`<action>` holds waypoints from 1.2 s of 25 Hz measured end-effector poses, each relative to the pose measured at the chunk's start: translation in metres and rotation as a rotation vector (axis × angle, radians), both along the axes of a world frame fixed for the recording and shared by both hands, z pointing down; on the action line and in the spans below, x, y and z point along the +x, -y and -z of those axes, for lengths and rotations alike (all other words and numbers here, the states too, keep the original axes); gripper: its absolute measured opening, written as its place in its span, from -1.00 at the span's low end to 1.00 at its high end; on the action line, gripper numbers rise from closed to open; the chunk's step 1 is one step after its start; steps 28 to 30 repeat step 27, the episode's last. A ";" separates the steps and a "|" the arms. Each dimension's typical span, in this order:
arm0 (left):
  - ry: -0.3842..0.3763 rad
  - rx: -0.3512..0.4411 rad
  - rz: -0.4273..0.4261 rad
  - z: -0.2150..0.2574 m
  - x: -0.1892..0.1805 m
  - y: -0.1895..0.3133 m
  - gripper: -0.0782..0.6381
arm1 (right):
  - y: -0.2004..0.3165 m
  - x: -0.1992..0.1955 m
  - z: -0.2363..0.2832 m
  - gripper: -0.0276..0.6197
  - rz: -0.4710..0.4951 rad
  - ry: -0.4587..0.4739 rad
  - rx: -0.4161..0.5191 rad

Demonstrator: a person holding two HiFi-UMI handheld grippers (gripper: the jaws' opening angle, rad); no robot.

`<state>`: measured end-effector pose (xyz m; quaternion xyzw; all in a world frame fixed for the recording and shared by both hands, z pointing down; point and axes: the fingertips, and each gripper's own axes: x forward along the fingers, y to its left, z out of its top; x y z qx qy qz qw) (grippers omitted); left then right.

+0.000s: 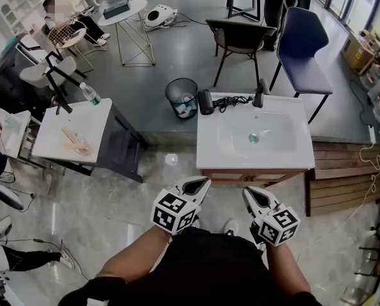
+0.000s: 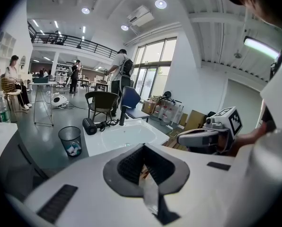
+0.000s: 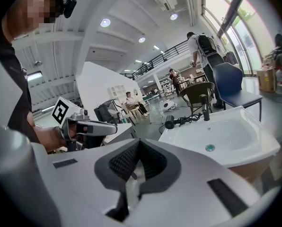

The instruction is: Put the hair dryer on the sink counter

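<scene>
The left hand-held gripper (image 1: 199,182) and the right hand-held gripper (image 1: 248,193) are held low, close to the person's body, side by side and apart from each other, both pointed toward the desk (image 1: 209,152), which is a white sink counter with an oval basin (image 1: 257,136). In the left gripper view the left hand-held gripper (image 2: 143,167) is seen clenched, its dark ribbed pads (image 2: 131,162) meeting with nothing between them. In the right gripper view the right hand-held gripper (image 3: 136,167) is likewise clenched and empty. Each one is caught in the other's camera: the right hand-held gripper (image 2: 179,138) with its marker cube at the right of the left gripper view, the left hand-held gripper (image 3: 113,126) at the left of the right gripper view.

The black hair dryer (image 1: 206,101) is found lying on its side at the far left corner of the desk, well apart from both hand-held grippers. Its black cord (image 1: 231,101) is bunched along the back edge, between it and the dark faucet (image 1: 260,94). A mesh waste bin (image 1: 181,97) is set on the floor just beside that corner. A white side desk (image 1: 53,139) is placed to the left, with a plastic bottle (image 1: 90,94) at its far edge. A brown chair (image 1: 241,37) and a blue chair (image 1: 301,43) are seen behind the sink
</scene>
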<state>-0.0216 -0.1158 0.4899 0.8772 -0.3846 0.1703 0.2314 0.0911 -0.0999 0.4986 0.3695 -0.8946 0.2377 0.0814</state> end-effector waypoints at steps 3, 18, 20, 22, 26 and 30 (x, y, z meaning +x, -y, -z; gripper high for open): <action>-0.003 -0.003 0.000 -0.002 0.000 0.000 -0.78 | 0.001 -0.002 0.000 -0.91 0.004 -0.003 0.007; -0.005 -0.002 0.009 0.001 -0.003 -0.004 -0.78 | 0.003 -0.005 0.001 -0.91 0.022 -0.011 0.003; -0.004 -0.002 0.007 0.000 -0.002 -0.005 -0.78 | 0.003 -0.005 -0.001 -0.91 0.027 -0.013 0.003; -0.003 -0.001 0.005 -0.001 -0.001 -0.005 -0.78 | 0.003 -0.005 -0.003 -0.91 0.031 -0.017 0.002; -0.002 0.004 0.005 0.000 -0.002 -0.004 -0.78 | 0.004 -0.006 -0.004 -0.91 0.034 -0.019 0.002; -0.001 0.005 0.006 0.000 -0.003 -0.003 -0.78 | 0.004 -0.006 -0.005 -0.91 0.034 -0.019 0.002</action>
